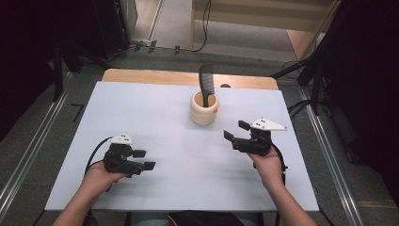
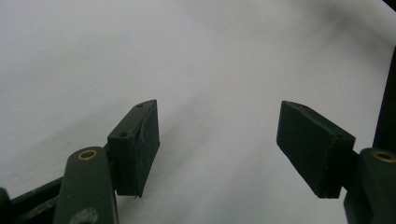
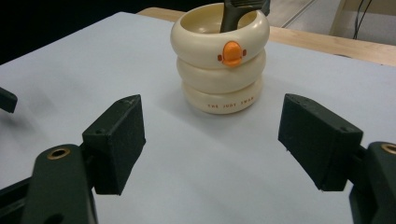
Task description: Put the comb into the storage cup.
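Note:
A cream ringed cup (image 1: 204,109) with an orange duck bill stands upright at the back middle of the white table sheet (image 1: 155,117). A black comb (image 1: 206,84) stands in it, teeth end up. My right gripper (image 1: 236,130) hovers open to the cup's right and nearer me, empty, jaws pointing left. In the right gripper view the cup (image 3: 220,60) sits ahead between my open right gripper (image 3: 210,135) jaws, the comb handle (image 3: 232,16) inside it. My left gripper (image 1: 144,159) rests open and empty at the front left. The left gripper (image 2: 219,144) jaws frame bare white sheet.
A strip of wooden tabletop (image 1: 188,77) shows beyond the sheet's far edge. Dark stands and cables (image 1: 310,80) flank the table on both sides. Metal rails (image 1: 28,155) run along the floor at left and right.

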Action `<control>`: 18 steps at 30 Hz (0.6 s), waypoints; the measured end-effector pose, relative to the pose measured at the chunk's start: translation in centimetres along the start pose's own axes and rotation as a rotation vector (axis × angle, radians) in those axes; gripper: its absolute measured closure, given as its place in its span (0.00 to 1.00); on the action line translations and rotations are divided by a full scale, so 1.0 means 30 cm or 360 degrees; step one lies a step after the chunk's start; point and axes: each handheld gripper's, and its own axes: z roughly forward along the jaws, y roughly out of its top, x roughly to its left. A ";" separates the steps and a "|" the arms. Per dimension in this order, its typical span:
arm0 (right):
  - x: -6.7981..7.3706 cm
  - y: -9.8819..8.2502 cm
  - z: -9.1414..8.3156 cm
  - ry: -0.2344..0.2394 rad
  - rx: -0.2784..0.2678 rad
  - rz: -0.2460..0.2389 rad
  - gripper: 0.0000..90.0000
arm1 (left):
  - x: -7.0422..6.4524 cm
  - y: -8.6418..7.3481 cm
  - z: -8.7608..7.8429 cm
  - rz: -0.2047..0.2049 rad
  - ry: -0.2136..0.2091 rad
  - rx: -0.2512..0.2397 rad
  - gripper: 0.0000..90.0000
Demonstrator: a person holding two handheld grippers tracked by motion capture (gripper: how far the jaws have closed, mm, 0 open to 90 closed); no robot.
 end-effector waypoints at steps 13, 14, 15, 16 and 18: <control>0.015 -0.056 -0.067 0.0018 0.0017 -0.0008 0.23 | -0.003 0.000 -0.005 -0.0005 -0.0001 -0.0019 0.34; 0.016 -0.059 -0.072 0.0018 0.0025 -0.0003 0.23 | -0.003 0.000 -0.006 -0.0005 -0.0002 -0.0020 0.34; 0.015 -0.063 -0.075 0.0022 0.0020 -0.0009 0.23 | -0.002 -0.001 -0.008 -0.0004 -0.0007 -0.0019 0.34; 0.016 -0.067 -0.080 0.0023 0.0022 -0.0004 0.23 | -0.002 -0.003 -0.010 -0.0003 -0.0001 -0.0020 0.34; 0.017 -0.074 -0.087 0.0031 0.0027 0.0005 0.23 | 0.000 -0.008 -0.017 -0.0003 0.0005 -0.0025 0.34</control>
